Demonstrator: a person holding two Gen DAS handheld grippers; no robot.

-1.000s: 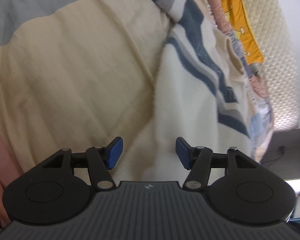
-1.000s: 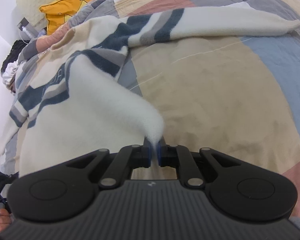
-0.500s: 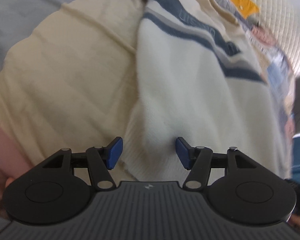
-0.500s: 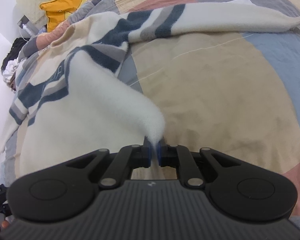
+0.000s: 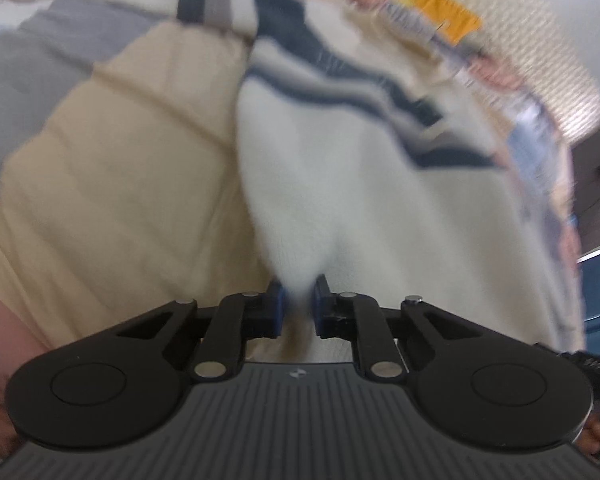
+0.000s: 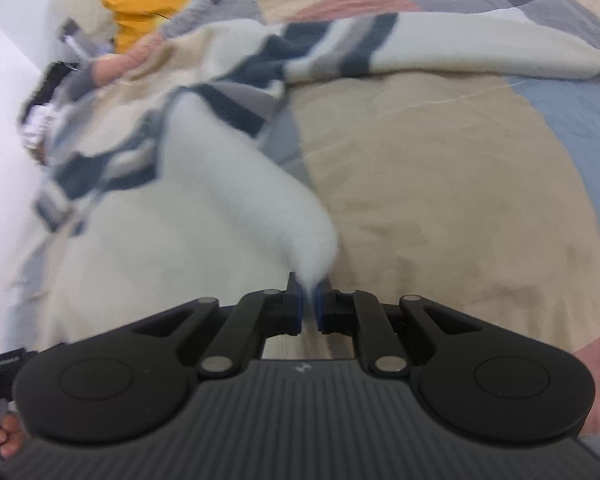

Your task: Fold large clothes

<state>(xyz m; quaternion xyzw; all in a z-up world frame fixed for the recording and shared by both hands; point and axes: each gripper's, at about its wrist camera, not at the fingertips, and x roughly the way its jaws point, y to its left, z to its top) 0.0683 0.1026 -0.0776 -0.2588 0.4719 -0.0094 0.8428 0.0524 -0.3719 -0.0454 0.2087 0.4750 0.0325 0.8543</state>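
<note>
A large cream sweater (image 5: 372, 184) with navy and grey stripes lies spread on a patchwork bed. My left gripper (image 5: 298, 300) is shut on a pinch of its white lower fabric, which rises in a fold from the jaws. My right gripper (image 6: 309, 300) is shut on another part of the sweater (image 6: 236, 184), lifted in a soft peak. One striped sleeve (image 6: 440, 48) stretches out to the right across the quilt. Both views are blurred.
The quilt (image 6: 440, 184) has beige, grey, blue and pink patches. A yellow pillow (image 6: 160, 12) lies at the head of the bed, also in the left wrist view (image 5: 432, 4). A white wall (image 6: 0, 120) is at left.
My left gripper has closed from wide open onto the sweater's white fabric. My right gripper keeps its hold and the view has shifted a little.
</note>
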